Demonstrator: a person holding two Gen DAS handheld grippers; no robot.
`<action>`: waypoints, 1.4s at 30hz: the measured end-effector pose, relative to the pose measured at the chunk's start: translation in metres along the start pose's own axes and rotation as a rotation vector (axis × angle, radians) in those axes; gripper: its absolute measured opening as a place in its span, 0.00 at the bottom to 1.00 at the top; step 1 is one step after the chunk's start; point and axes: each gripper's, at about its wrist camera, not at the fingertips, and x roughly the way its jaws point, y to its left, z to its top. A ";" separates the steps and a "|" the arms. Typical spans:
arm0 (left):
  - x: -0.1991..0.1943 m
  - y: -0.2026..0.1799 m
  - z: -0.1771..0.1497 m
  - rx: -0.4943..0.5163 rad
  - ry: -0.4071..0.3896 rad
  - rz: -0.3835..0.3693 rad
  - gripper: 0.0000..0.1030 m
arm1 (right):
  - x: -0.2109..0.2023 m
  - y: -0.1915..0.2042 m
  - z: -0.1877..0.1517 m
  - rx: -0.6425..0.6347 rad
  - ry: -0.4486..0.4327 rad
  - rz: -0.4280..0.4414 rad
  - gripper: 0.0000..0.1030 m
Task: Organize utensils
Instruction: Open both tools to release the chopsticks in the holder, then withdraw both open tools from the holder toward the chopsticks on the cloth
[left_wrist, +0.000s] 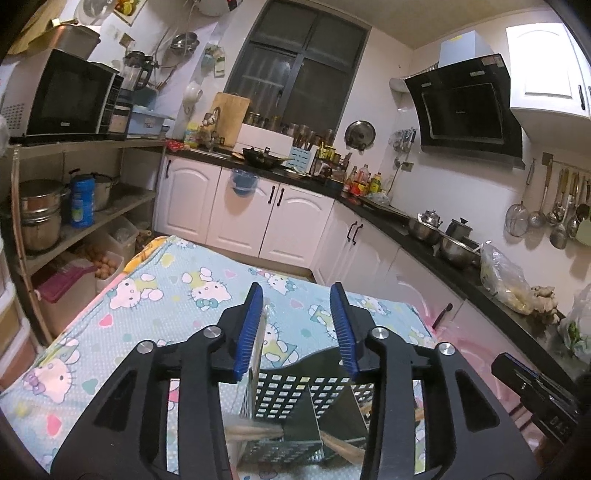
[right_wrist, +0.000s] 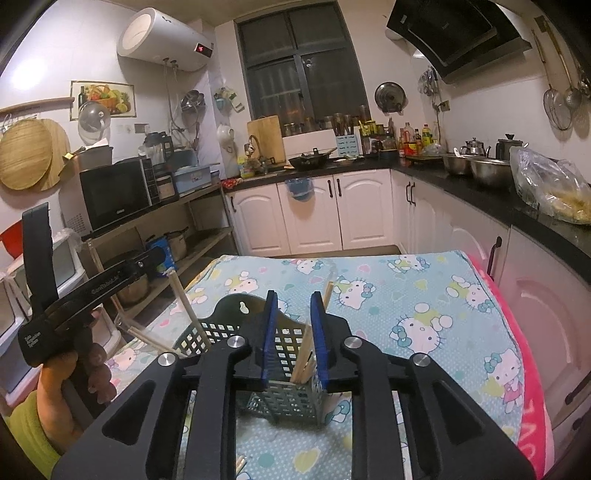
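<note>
A dark perforated utensil holder (left_wrist: 284, 391) (right_wrist: 221, 332) with compartments stands on the cartoon-cat tablecloth (left_wrist: 166, 295) (right_wrist: 406, 295). My left gripper (left_wrist: 297, 291) hovers over it, open. Pale chopsticks (left_wrist: 263, 332) lean along its left pad only, blurred, their lower ends in the holder. In the right wrist view these chopsticks (right_wrist: 184, 306) slant from the left gripper (right_wrist: 162, 258) into the holder. My right gripper (right_wrist: 294, 295) is open above the holder's near compartment. Chopsticks (right_wrist: 304, 350) stand between its pads, close to the right one, unpressed. The right gripper (left_wrist: 517, 365) also shows at the picture's right edge.
More chopstick tips (right_wrist: 328, 291) show beyond the right finger, and loose ends (right_wrist: 240, 465) lie near the front. A pink cloth (right_wrist: 532, 387) edges the table on the right. White cabinets (right_wrist: 314, 214) and a cluttered counter stand behind; a shelf with a microwave (right_wrist: 118, 192) is at the left.
</note>
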 end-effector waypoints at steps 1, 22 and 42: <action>0.000 0.000 0.000 -0.002 0.004 -0.003 0.35 | -0.002 0.001 0.000 -0.002 -0.001 -0.001 0.21; -0.053 -0.001 -0.014 -0.037 0.034 -0.058 0.73 | -0.047 0.015 -0.013 -0.004 -0.008 0.010 0.48; -0.093 0.007 -0.037 -0.029 0.058 -0.076 0.89 | -0.081 0.027 -0.043 -0.021 0.016 0.015 0.57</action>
